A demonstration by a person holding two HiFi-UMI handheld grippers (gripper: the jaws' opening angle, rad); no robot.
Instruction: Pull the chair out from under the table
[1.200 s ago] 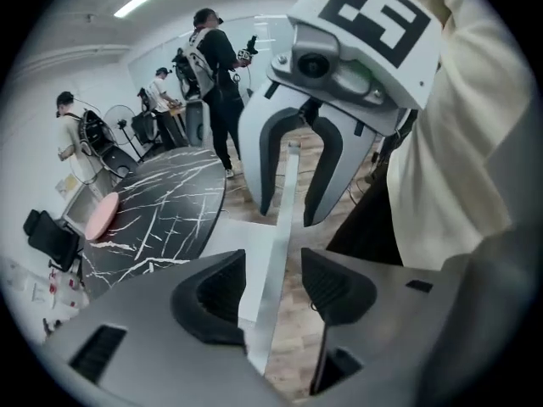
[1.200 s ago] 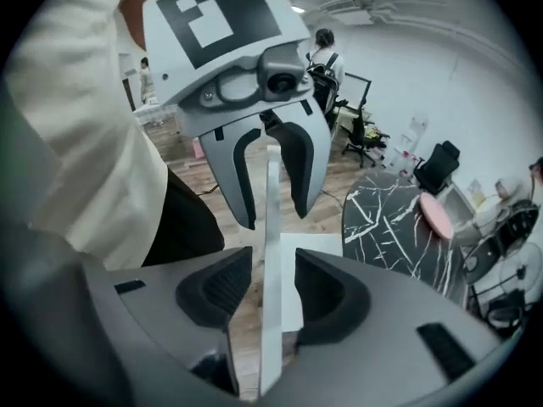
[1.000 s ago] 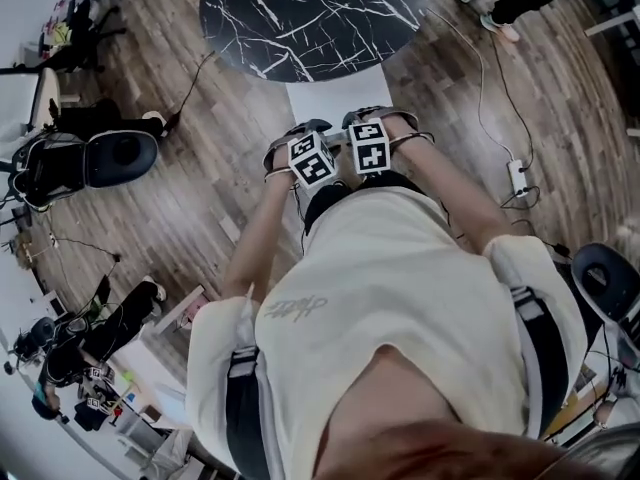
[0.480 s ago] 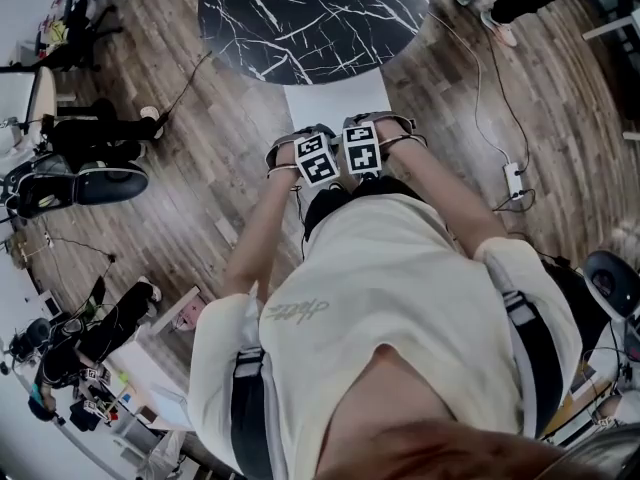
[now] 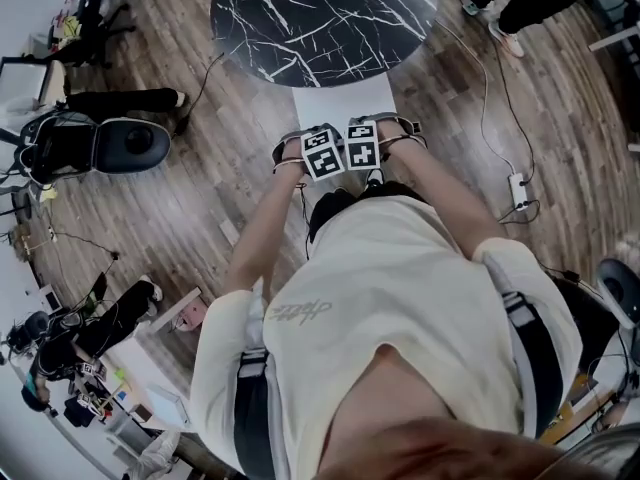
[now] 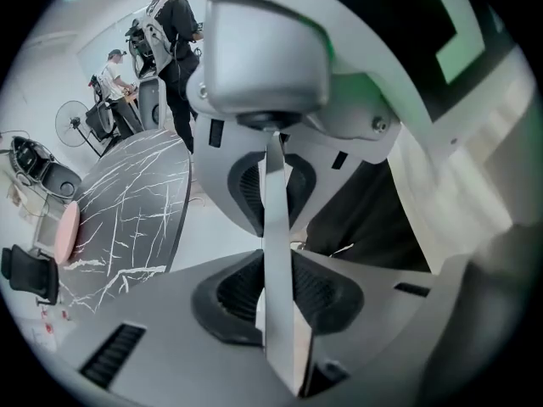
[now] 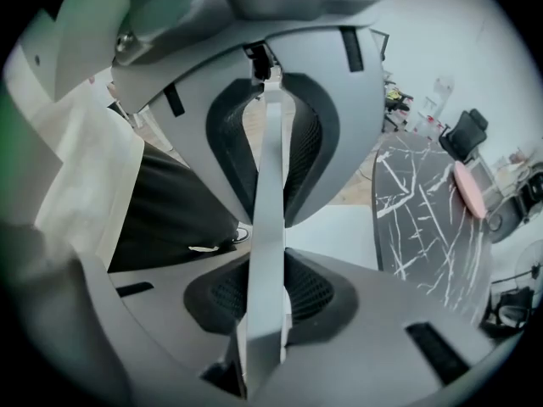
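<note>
White seat, thin backrest: the chair [image 5: 340, 96] stands w/ the seat front tucked under the black marble table [image 5: 320, 18], backrest toward the person.

A sec. ago both tongs were wide apart over the backrest top. Now the left gripper [image 6: 273, 227] and the right gripper [image 7: 270, 227] are closing. Each has the thin top edge of the backrest between its pads, and the pads lie on it at both sides. So the grasp is made, or nearly. The chair itself did not shift yet, I think, i.e. the pull is still to do.

Next, probably: draw both hands back evenly, otherwise the chair can turn.

Containers: none near the grippers. On the table is only a pink round disc [image 6: 68, 231], maybe a plate, w/ nothing visible on it.
</note>
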